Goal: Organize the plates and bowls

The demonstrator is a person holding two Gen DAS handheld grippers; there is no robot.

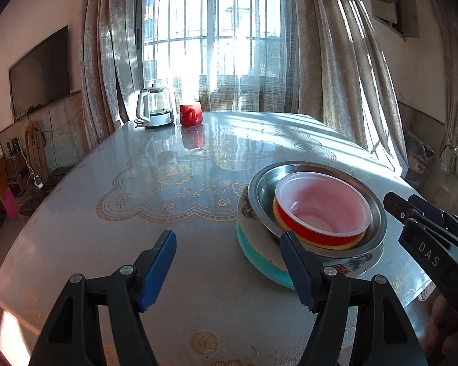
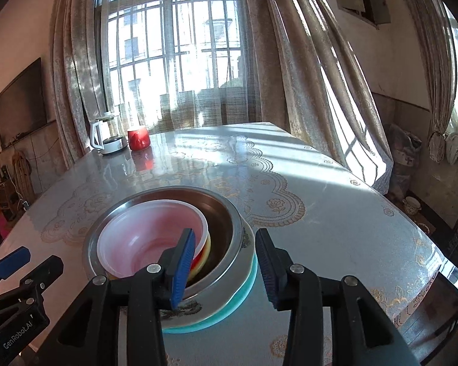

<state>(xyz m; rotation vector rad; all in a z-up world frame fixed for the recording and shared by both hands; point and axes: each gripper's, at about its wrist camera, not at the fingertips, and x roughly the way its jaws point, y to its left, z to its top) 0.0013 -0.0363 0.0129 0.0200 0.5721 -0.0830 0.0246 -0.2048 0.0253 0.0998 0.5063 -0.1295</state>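
A glass kettle point(image 1: 154, 108) stands beside a red mug point(image 1: 191, 114) at the table's point(image 1: 113, 238) far end, perhaps touching.

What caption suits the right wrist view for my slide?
Open right gripper over stacked dishes: red bowl nested in steel bowl.

Lettering "DAS": we read these white capitals running along the black body of the right tool point(image 1: 395, 206), at the right edge of the left wrist view; the word may run on past what we can see.
Lettering "GenRobot.AI": we read this in white on the black body of the left tool point(image 2: 13, 257), at the lower left corner of the right wrist view.
Red print: we make out red characters on the rim of the patterned plate point(image 1: 348, 267), low in the stack of dishes on the worktop point(image 1: 168, 183), but they are too small and cut off for us to read.
Other text: we find none legible.
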